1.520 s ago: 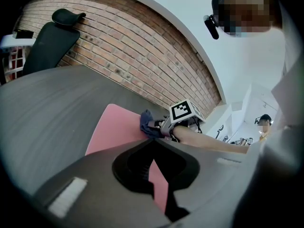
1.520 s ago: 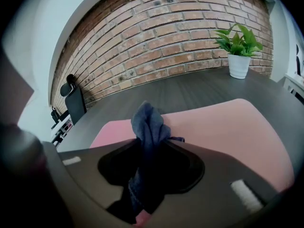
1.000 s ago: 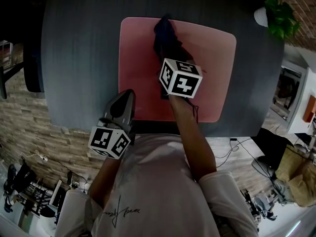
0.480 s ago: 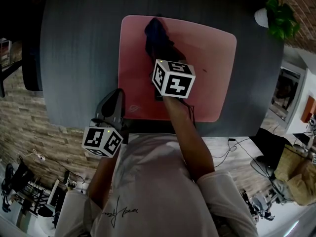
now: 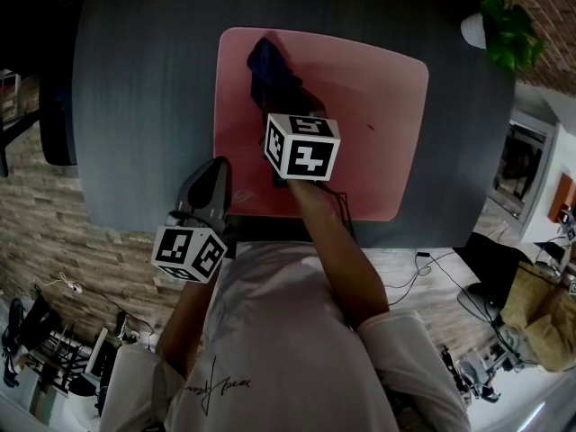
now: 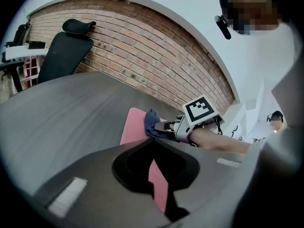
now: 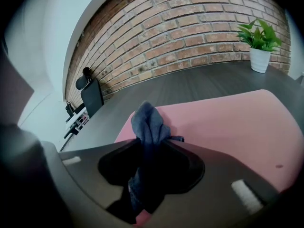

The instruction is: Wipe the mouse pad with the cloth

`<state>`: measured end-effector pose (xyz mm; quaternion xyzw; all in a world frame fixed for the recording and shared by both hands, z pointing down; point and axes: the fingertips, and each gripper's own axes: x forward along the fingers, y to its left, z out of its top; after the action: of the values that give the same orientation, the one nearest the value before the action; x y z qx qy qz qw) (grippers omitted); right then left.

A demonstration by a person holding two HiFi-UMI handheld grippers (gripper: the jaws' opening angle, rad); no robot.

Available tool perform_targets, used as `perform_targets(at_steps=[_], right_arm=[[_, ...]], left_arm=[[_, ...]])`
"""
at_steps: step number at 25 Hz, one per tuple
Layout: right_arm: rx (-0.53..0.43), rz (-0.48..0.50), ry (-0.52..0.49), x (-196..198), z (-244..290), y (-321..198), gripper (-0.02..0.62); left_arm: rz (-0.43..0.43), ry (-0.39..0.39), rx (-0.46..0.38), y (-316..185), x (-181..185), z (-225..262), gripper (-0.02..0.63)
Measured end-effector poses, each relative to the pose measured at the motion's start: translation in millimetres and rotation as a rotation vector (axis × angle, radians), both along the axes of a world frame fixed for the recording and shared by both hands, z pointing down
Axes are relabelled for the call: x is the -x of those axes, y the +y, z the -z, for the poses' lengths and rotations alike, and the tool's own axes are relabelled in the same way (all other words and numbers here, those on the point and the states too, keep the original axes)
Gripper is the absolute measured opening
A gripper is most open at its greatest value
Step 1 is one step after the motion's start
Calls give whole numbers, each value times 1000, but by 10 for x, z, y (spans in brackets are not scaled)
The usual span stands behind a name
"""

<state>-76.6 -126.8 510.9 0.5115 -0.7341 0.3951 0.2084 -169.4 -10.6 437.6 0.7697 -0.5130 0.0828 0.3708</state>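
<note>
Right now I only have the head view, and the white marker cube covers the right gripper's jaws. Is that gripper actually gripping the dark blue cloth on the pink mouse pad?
Observer: Yes. In the right gripper view, the right gripper is shut on the dark blue cloth, which is pinched at the jaw tips.
Reviewer: Is the cloth spread flat for wiping?
Observer: No. It is bunched into a wad that sticks out past the tips over the pink rectangular mouse pad, and a tail hangs back between the jaws.
Reviewer: Is the left gripper holding anything?
Observer: No. The left gripper view shows the left gripper with its jaws together and nothing between them.
</note>
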Motion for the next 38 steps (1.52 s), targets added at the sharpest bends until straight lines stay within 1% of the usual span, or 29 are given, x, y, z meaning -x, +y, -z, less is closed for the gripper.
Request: perform_targets(at_steps=[8, 12, 14, 19, 23, 31, 38], right_arm=[[8, 30, -23, 169, -2, 89, 141], [12, 69, -41, 300, -10, 173, 143], [11, 89, -44, 342, -9, 200, 143], [20, 117, -52, 387, -10, 278, 143], [24, 139, -52, 417, -12, 339, 143], [38, 147, -55, 395, -22, 424, 143], [51, 141, -55, 297, -22, 465, 143]], left_arm=[[16, -16, 8, 32, 111, 22, 14], [-21, -72, -14, 39, 124, 45, 14], [-28, -81, -16, 33, 122, 42, 14], [-9, -77, -3, 37, 139, 20, 14], [-16, -80, -1, 40, 104, 18, 14], [-21, -67, 0, 52, 32, 20, 14], [-19, -61, -9, 52, -54, 64, 14]])
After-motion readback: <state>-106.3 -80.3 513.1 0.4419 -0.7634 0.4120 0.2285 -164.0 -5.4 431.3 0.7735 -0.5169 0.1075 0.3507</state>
